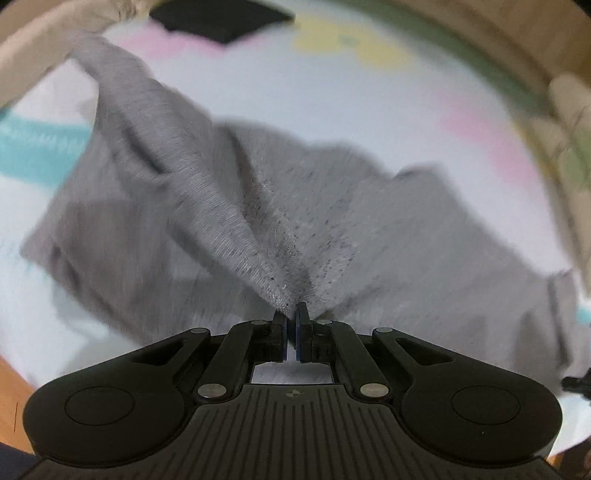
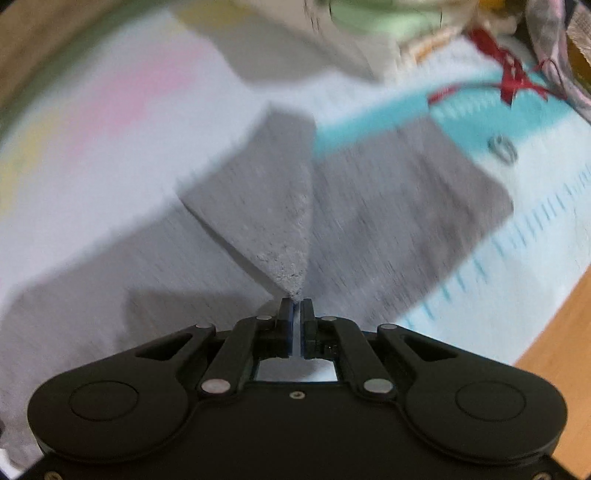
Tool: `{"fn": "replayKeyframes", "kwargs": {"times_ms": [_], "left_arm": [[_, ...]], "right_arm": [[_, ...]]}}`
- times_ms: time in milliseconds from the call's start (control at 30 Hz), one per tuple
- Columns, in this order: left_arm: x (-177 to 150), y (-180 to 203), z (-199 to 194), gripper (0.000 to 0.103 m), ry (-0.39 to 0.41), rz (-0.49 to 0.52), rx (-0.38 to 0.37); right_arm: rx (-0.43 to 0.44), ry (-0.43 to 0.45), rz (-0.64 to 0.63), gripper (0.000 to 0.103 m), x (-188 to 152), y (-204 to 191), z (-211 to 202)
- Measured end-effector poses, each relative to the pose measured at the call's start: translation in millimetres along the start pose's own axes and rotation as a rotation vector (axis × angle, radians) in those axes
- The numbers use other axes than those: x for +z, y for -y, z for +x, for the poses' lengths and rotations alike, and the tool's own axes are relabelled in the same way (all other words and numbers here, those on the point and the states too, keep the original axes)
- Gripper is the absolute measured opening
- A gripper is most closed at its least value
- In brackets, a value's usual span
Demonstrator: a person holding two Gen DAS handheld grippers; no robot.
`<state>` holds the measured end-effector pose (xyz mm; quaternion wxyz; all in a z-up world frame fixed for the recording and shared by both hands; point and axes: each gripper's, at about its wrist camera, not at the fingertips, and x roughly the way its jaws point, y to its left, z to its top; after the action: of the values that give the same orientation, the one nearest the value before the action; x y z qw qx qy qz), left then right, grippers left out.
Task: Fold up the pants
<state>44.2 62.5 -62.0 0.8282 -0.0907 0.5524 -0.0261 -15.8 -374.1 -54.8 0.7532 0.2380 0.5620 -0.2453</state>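
Observation:
Grey knit pants (image 1: 258,206) lie spread on a pale printed mat (image 1: 332,92). My left gripper (image 1: 291,308) is shut on a pinched fold of the grey cloth, which rises from the mat in a taut ridge toward the upper left. In the right wrist view the same grey pants (image 2: 388,206) lie flat, and my right gripper (image 2: 297,304) is shut on a lifted corner of them that stands up as a pointed flap. Both views are blurred by motion.
The mat (image 2: 110,122) carries pink, yellow and teal patches and ruler marks. A black flat object (image 1: 221,18) lies at its far edge. A red ribbon (image 2: 509,81) and piled cloth sit at the far right. Bare wooden floor (image 2: 561,332) borders the mat.

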Motion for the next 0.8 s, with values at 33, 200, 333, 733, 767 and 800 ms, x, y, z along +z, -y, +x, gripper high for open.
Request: {"fn": "replayKeyframes", "kwargs": {"times_ms": [33, 200, 333, 733, 767, 800], "left_arm": [[-2, -2, 9, 0.004, -0.016, 0.007, 0.019], [-4, -10, 28, 0.004, -0.015, 0.007, 0.012], [-13, -13, 26, 0.004, -0.002, 0.023, 0.015], [-20, -17, 29, 0.004, -0.003, 0.021, -0.013], [-20, -17, 27, 0.004, -0.002, 0.022, -0.015], [-20, -17, 26, 0.004, -0.002, 0.022, -0.017]], "right_arm": [[-0.044, -0.020, -0.020, 0.006, -4, 2, 9], [-0.083, 0.002, -0.007, 0.019, -6, 21, -1], [-0.141, 0.158, -0.082, 0.046, 3, 5, -30], [-0.368, 0.367, -0.539, 0.073, 0, -127, 32], [-0.403, 0.351, -0.551, 0.061, 1, -129, 42], [-0.420, 0.331, -0.545, 0.054, 3, -127, 51]]}}
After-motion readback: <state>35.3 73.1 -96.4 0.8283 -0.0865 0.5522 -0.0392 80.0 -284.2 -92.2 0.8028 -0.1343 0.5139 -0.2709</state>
